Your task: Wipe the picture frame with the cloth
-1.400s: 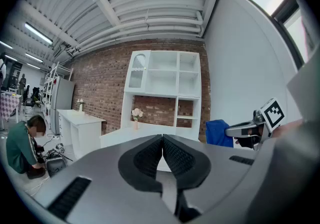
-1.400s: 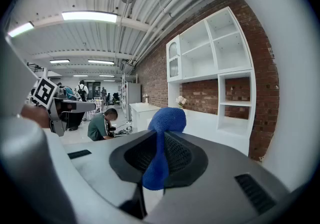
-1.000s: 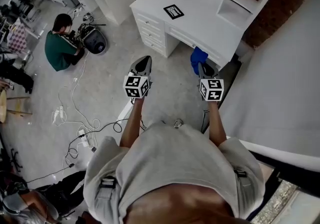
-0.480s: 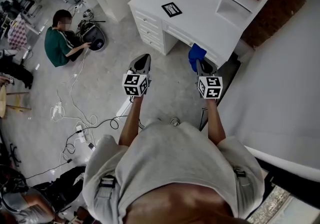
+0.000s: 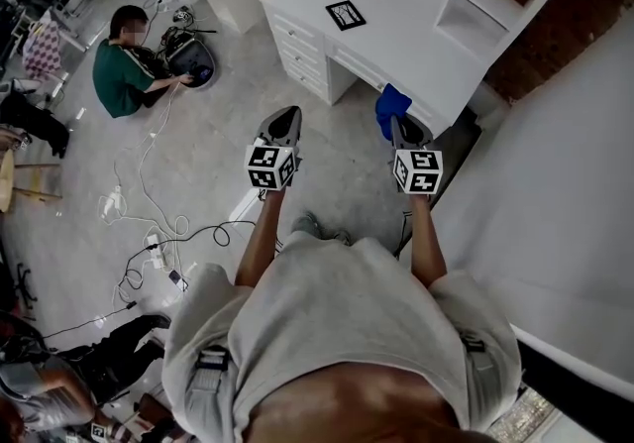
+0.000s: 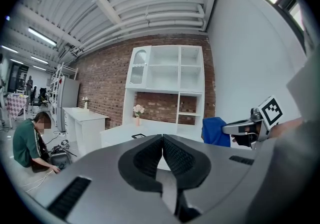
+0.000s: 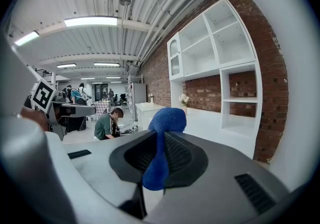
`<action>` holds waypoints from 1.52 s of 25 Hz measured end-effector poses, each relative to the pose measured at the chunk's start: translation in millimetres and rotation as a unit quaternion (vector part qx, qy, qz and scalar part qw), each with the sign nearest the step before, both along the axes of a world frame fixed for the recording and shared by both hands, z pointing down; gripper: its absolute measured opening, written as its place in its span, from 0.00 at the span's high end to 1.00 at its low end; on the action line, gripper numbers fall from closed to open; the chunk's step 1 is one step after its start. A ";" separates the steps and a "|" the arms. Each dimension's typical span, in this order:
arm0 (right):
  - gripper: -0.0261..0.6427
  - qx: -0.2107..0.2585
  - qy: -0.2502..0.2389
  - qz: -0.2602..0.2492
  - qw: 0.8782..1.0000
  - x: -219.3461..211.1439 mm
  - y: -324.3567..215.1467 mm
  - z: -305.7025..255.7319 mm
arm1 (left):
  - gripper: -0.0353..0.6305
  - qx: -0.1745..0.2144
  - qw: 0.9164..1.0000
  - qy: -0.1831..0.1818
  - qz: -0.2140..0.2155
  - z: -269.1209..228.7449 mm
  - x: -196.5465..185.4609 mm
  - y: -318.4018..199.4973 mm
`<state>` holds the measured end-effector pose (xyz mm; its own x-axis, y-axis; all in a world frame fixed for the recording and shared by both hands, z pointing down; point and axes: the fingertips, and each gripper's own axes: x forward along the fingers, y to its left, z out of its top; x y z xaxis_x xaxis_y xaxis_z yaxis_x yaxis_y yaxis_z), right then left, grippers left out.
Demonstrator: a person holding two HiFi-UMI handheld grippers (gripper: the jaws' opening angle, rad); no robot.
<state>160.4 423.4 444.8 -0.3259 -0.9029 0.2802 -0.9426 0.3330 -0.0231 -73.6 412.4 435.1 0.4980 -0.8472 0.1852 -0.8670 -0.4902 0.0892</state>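
Fingers of the right gripper [image 7: 161, 137] pinch the blue cloth [image 7: 168, 117], those of the left gripper [image 6: 162, 138] meet on nothing, both short of the white desk [image 5: 416, 50], where the picture frame [image 5: 346, 15] lies flat, its picture too small to read.

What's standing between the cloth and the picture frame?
Nothing visible. The right gripper is shut on the cloth, and only bare desk top lies between it and the frame.
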 end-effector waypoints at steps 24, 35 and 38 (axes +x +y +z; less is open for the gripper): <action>0.87 -0.014 0.023 0.014 1.000 -13.2 -153.1 15.8 | 0.92 -0.013 0.999 0.025 0.027 28.0 -2.8 -163.4; 0.87 -0.018 0.031 0.022 0.999 -48.2 -274.3 7.6 | 0.92 -0.015 0.999 0.032 0.035 20.5 -40.5 -289.7; 0.87 -0.015 0.034 0.024 0.999 -58.9 -309.6 2.3 | 0.92 -0.014 0.999 0.035 0.039 18.3 -50.6 -325.4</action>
